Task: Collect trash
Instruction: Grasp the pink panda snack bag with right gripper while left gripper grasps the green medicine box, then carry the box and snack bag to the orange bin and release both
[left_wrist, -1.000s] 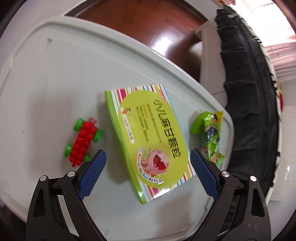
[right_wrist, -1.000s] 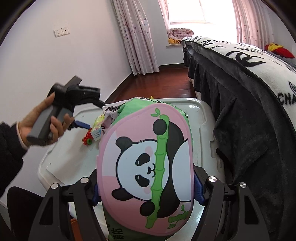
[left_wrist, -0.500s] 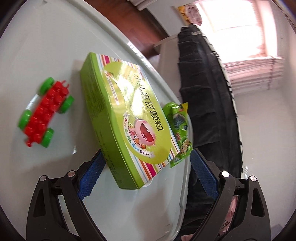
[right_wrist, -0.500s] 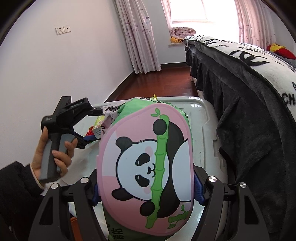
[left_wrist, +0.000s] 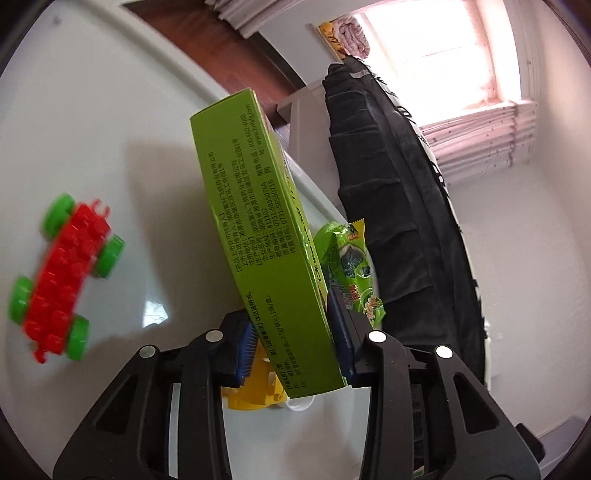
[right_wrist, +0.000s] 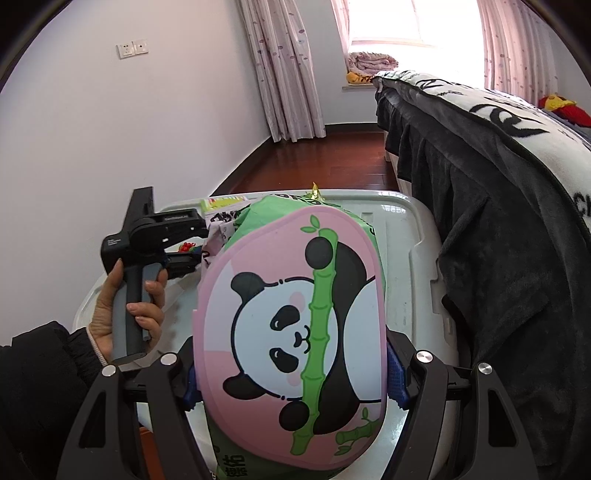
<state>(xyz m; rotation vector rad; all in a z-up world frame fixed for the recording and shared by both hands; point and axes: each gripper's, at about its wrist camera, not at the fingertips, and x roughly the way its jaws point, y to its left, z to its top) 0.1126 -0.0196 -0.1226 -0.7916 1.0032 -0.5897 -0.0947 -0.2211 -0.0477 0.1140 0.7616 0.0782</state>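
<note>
Both grippers full: left gripper (left_wrist: 293, 349) green box (left_wrist: 266, 236), right gripper (right_wrist: 290, 373) panda bag (right_wrist: 291, 332).

Left gripper (left_wrist: 295, 347) pinches the green box (left_wrist: 266, 236) edge-on; right gripper (right_wrist: 291, 373) clamps the panda bag (right_wrist: 295, 325).

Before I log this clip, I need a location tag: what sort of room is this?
Most likely a bedroom at home. A bed with a dark blanket stands along one side, curtains hang by a bright window, and the floor is dark wood.
</note>
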